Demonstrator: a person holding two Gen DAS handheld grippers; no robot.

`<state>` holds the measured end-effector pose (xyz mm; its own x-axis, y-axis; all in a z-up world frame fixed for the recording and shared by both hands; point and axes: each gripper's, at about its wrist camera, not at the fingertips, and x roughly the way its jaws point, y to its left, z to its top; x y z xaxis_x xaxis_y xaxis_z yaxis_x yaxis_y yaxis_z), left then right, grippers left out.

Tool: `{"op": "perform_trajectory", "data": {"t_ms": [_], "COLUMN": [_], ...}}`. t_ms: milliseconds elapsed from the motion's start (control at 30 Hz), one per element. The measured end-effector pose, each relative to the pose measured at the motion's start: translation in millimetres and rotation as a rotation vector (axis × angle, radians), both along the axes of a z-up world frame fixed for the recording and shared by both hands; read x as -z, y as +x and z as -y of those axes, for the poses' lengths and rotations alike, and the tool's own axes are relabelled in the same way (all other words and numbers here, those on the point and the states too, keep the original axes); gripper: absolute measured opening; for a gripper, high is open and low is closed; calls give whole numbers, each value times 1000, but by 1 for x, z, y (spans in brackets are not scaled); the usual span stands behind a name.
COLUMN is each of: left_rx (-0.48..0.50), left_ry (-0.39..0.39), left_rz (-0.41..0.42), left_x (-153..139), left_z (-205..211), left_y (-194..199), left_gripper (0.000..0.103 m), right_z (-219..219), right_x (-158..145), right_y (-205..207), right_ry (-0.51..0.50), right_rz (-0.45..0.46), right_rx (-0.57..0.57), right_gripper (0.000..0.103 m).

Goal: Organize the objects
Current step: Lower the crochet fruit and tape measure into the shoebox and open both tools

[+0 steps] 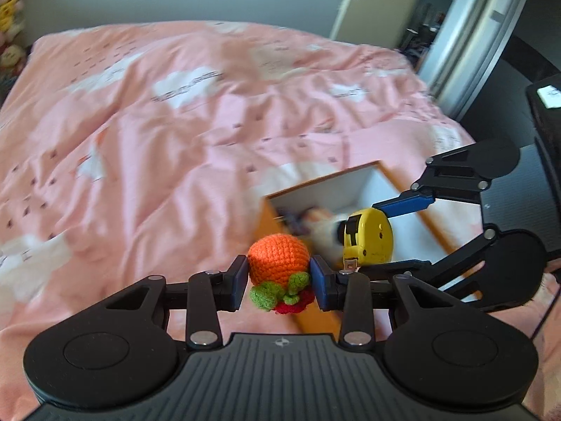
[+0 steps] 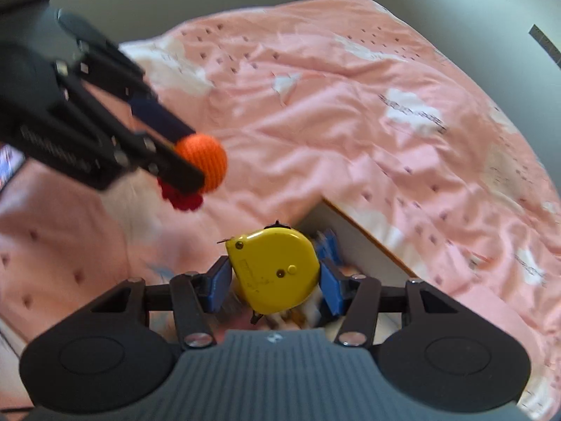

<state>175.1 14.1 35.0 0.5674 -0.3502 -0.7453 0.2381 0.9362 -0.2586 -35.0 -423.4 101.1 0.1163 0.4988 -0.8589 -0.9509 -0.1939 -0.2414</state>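
**Both grippers loaded over the box**

My left gripper (image 1: 277, 282) pinches the crocheted orange toy (image 1: 278, 259) across its middle; it looks soft, light and squashy. My right gripper (image 2: 275, 282) clamps the yellow tape measure (image 2: 273, 270) by its flat sides: rigid, heavier, likely slippery. Both hang above the open box (image 1: 354, 175) on the pink bedspread (image 1: 175, 122).

I see a crocheted fruit (image 1: 278, 262) in bright orange, with green leaves and a red bit under it. My tape measure (image 2: 272, 271) is plain yellow with a black strip. The pads (image 2: 220, 288) on both sets of jaws are blue on black arms. The bedspread (image 1: 157, 133) is pink with white clouds and small dark specks. The box (image 1: 317, 196) beside the fruit has orange-brown walls, white inside.
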Motion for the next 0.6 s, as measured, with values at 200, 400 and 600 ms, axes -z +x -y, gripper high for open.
{"op": "perform_trajectory", "data": {"t_ms": [200, 400, 600], "left_rx": [162, 253, 271], "left_ry": [5, 27, 77], "left_rz": [2, -44, -74], "left_x": [7, 28, 48], "left_z": [72, 120, 141], "left_y": [6, 22, 37], "left_gripper": [43, 43, 43], "right_z": [56, 72, 57], "right_x": [23, 61, 96], "right_y": [42, 56, 62], "right_ry": [-145, -257, -357], "right_rz": [127, 220, 187], "right_rx": [-14, -182, -269], "right_gripper": [56, 56, 56]}}
